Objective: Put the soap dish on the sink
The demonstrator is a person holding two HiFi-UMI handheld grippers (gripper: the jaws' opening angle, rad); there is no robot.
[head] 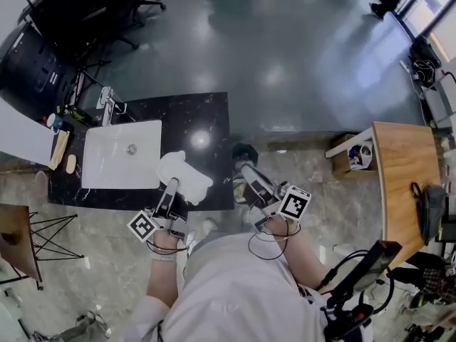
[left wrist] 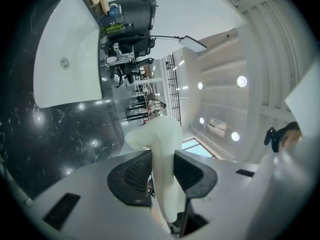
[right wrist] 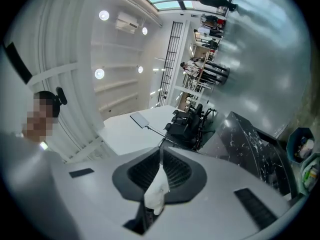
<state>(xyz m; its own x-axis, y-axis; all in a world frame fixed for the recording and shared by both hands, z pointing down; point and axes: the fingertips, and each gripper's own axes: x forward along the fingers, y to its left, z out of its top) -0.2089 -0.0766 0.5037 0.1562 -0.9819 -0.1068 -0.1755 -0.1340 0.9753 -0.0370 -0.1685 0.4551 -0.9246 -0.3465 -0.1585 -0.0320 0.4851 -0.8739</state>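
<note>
black marble counter (head: 210,109), rectangular white sink (head: 107,169), wavy soap dish (head: 192,180)

A big open-plan office hall with a glossy grey floor (head: 299,55), black swivel office chairs (head: 135,2), a curved wooden desk (head: 399,184) and a free-standing black marble counter (head: 189,123) bearing a white rectangular sink (head: 107,169).

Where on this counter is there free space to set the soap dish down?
The black counter right of the sink is bare up to its right edge; the soap dish hangs over its front part. Left of the sink is crowded: soap, a wooden board, bottles. The tap stands behind the sink.
</note>
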